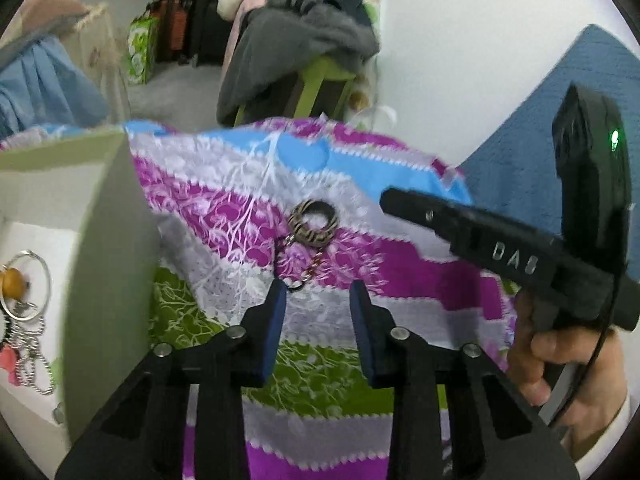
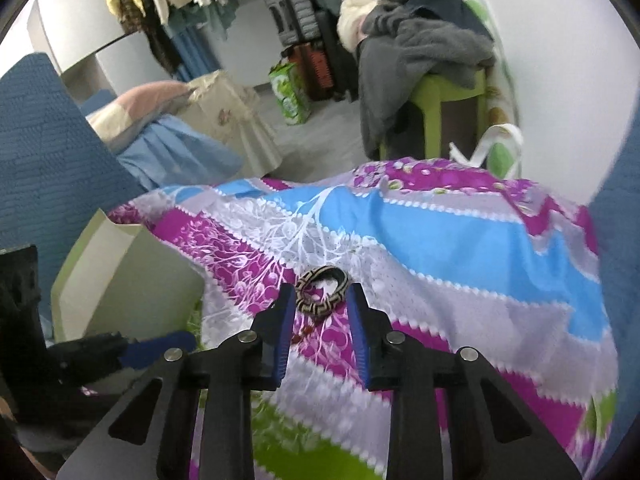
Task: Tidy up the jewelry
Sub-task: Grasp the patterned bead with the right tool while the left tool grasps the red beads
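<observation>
Two hand-held grippers close in on a striped ring pendant lying on a patterned bedspread of magenta, blue, grey and green. From the right wrist view, the right gripper has its blue-padded fingers spread either side of the ring, which sits just between the tips; the pads flank it but do not yet appear to press on it. From the left wrist view, the left gripper also stands with its fingers apart, empty, its left tip beside the small clasp at the end of the pendant's short chain.

To the left stands an open pale box, already holding a hoop earring with an orange bead and beaded chains, the likely destination for this piece. A person's hand grips the handle of the right tool.

The step in hand looks to be the pickup. Done well, the right fingers would settle low enough to take the ring across its thick band without pinching a fold of the soft cloth, then squeeze squarely so it cannot squirt out sideways. The trailing chain wants watching: lifted too quickly it may snag on the bedspread or swing. The left gripper seems placed to steady or gather that clasp end.
</observation>
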Demonstrator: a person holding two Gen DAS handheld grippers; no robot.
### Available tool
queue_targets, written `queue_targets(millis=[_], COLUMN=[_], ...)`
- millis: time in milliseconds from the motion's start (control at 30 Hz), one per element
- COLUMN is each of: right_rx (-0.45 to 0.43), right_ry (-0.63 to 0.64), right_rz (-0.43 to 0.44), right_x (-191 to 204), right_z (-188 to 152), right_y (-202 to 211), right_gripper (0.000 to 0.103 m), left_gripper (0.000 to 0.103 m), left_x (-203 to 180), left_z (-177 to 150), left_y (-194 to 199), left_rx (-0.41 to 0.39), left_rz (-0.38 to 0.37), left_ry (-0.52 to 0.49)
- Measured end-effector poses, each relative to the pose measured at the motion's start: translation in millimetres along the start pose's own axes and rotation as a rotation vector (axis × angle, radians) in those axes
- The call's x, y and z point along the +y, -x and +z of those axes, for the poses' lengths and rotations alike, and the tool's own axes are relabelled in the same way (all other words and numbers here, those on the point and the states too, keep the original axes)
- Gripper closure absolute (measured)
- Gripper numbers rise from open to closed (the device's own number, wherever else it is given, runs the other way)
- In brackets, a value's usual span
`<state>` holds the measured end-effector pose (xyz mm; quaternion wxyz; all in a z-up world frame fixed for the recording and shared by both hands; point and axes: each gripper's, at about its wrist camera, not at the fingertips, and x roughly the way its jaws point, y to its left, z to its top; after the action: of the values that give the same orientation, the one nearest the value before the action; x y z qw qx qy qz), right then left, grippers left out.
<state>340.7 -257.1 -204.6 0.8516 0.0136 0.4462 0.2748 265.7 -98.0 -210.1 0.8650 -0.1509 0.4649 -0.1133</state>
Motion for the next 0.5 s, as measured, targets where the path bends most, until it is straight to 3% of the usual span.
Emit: queue_targets(millis=[367, 500], right_rx=[0.122, 0.125], right_ry=[0.045, 0.065], right_rz=[0.0, -0.027], right_x=[-17, -18], right_z=[-2, -3], right_y=[-70, -77], right_gripper=[0.084, 0.094], left_gripper=[0.072, 0.072], left_x=[13, 12], left_z=[6, 9], left_y=[-42, -48], left_rx=[0.036, 0.029], left_rz=[0.046, 0.07], left_ry=[0.016, -0.01])
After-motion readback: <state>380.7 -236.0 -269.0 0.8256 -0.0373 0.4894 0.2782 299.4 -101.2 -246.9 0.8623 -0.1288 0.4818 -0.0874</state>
